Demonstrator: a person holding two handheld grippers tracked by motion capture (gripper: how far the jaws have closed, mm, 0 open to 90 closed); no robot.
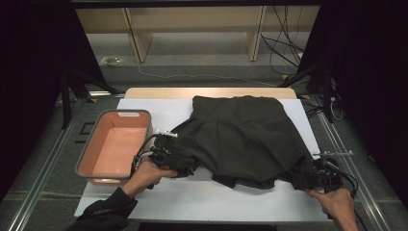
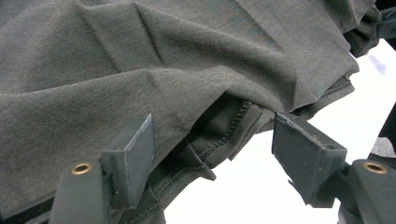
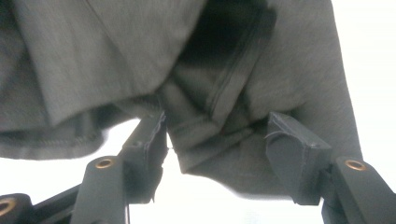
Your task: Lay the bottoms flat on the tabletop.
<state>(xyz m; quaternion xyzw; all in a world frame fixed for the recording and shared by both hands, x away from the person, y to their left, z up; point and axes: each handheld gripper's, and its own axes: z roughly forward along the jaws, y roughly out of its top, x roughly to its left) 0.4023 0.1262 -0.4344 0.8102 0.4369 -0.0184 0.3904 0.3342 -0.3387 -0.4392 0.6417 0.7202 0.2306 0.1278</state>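
Observation:
A dark grey-green garment (image 1: 240, 134) lies rumpled across the white table top (image 1: 202, 197). At its near left corner is my left gripper (image 1: 185, 166), held in a hand with a dark sleeve. Seen from that gripper, its jaws (image 2: 215, 140) stand wide apart with a stitched hem (image 2: 224, 135) loose between them, and neither pad presses the cloth. My right gripper (image 1: 308, 179) sits at the garment's near right corner. Its jaws (image 3: 218, 133) are also spread, a folded edge of the cloth (image 3: 210, 126) hanging between them untouched.
A grey bin with an orange inside (image 1: 126, 113) stands at the table's left, close to my left hand. Bare white table runs along the near edge. Beyond the table are wooden shelf legs (image 1: 137, 43) and loose cables (image 1: 284, 48) on the floor.

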